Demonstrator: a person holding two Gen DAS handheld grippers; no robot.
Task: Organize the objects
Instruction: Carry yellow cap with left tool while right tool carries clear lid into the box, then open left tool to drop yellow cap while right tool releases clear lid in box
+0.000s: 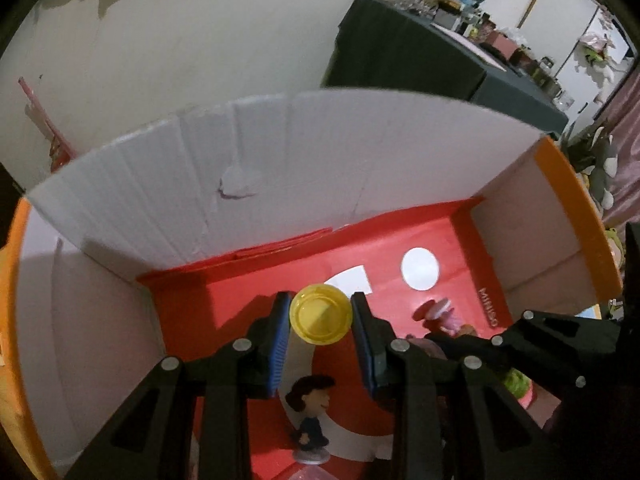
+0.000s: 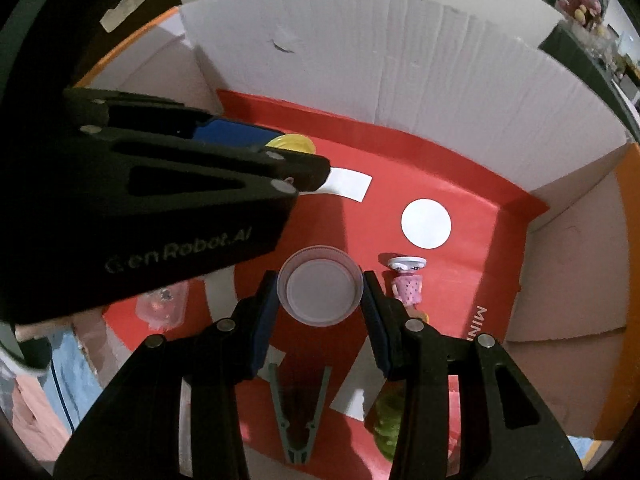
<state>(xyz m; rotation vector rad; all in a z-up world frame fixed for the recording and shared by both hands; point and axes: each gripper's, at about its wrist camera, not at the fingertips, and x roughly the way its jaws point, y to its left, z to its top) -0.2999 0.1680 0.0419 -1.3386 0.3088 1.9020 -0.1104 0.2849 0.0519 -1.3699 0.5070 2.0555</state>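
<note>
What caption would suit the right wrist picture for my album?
Right gripper holds a pale purple lid above the red floor of a cardboard box.

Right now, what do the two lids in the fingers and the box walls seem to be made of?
The yellow lid looks like glossy moulded plastic: it shines and has a smooth raised rim. The pale lilac lid looks like translucent matte plastic with a finely ribbed edge. The white box wall seems corrugated cardboard with a matte finish: it shows parallel flute lines, creases and a small tear.

Dim, soft-focus, heavy fisheye vignetting
</note>
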